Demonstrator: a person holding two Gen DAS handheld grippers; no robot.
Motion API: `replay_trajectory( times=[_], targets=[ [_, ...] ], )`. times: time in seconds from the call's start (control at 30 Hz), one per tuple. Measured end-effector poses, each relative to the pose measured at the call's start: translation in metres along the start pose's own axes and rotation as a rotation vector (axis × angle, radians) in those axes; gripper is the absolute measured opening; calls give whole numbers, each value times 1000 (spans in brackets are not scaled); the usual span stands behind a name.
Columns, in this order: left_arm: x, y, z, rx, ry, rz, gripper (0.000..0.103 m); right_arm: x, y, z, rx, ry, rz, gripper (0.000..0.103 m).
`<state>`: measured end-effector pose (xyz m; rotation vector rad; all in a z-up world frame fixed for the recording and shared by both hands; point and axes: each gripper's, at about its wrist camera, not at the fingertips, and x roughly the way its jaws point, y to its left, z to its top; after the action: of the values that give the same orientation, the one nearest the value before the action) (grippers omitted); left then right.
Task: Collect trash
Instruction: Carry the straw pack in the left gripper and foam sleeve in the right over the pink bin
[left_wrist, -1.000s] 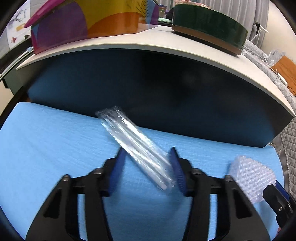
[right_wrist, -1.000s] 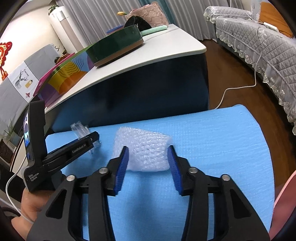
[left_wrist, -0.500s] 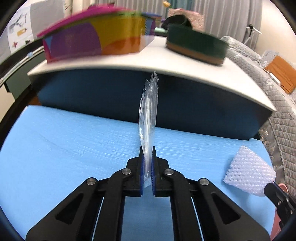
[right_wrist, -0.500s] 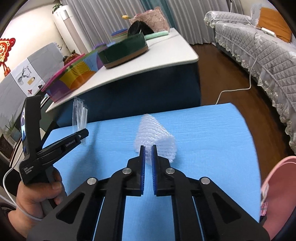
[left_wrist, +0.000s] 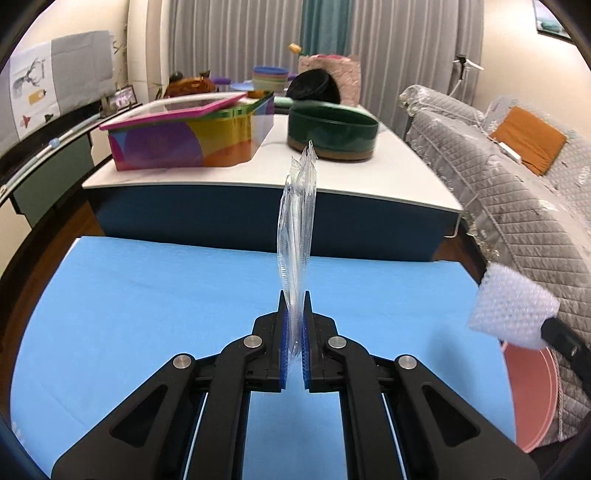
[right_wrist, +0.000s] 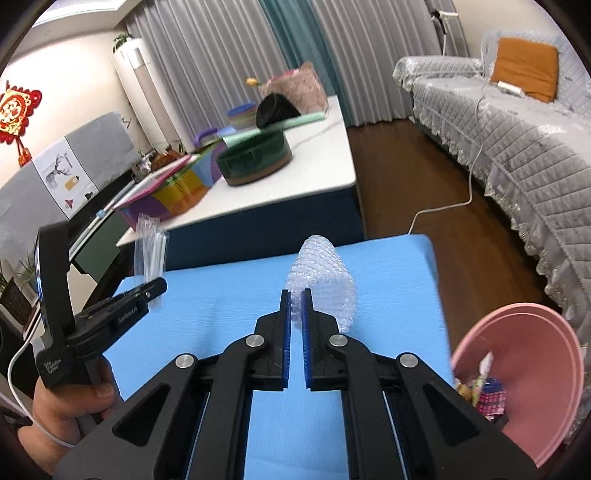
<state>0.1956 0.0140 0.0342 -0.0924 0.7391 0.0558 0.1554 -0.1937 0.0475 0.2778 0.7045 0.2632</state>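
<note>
My left gripper (left_wrist: 294, 314) is clamped on a clear plastic wrapper (left_wrist: 295, 236), which stands upright out of the pads above the blue mat (left_wrist: 147, 295). My right gripper (right_wrist: 294, 308) is clamped on a wad of bubble wrap (right_wrist: 321, 273), pinched at its near end only. Both pieces hang clear of the mat. The pink bin (right_wrist: 535, 369), which already holds some scraps, sits at the right near corner of the mat, just beside my right gripper.

Hazards:
- Wrapper slip. The film is thin, glossy and slick, and only its lower end sits between my pads. A fast swing could let it slide out or fold over.
- Bubble wrap loss. The wad is springy and air-filled; it compresses unevenly, so my grip may work loose. Most of its bulk projects beyond the pads.
- Collision. My two grippers are near each other, and the bin lies on the right. Carrying the left piece across risks crossing my right gripper's path.
- Missed drop. Both pieces are light and may drift or cling to the ridged blue pads on release.

Shapes: the wrapper is a long, flat, crinkled sleeve with sealed edges; the bubble wrap is a loose, rounded, dimpled roll.
</note>
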Motion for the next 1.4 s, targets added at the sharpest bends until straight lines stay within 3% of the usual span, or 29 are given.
replay_trajectory(
  times=[0.37, 0.67, 1.4],
  targets=[
    [-60, -20, -39, 69, -34, -59, 5, -91, -10, -19, -11, -109, -41, 5],
    [-86, -51, -63, 116, -47, -112, 5, -136, -30, -29, -6, -176, -82, 5],
    [-84, -172, -77, 256, -36, -256, 5, -167, -118, -43, 65, -226, -258, 5]
  ],
)
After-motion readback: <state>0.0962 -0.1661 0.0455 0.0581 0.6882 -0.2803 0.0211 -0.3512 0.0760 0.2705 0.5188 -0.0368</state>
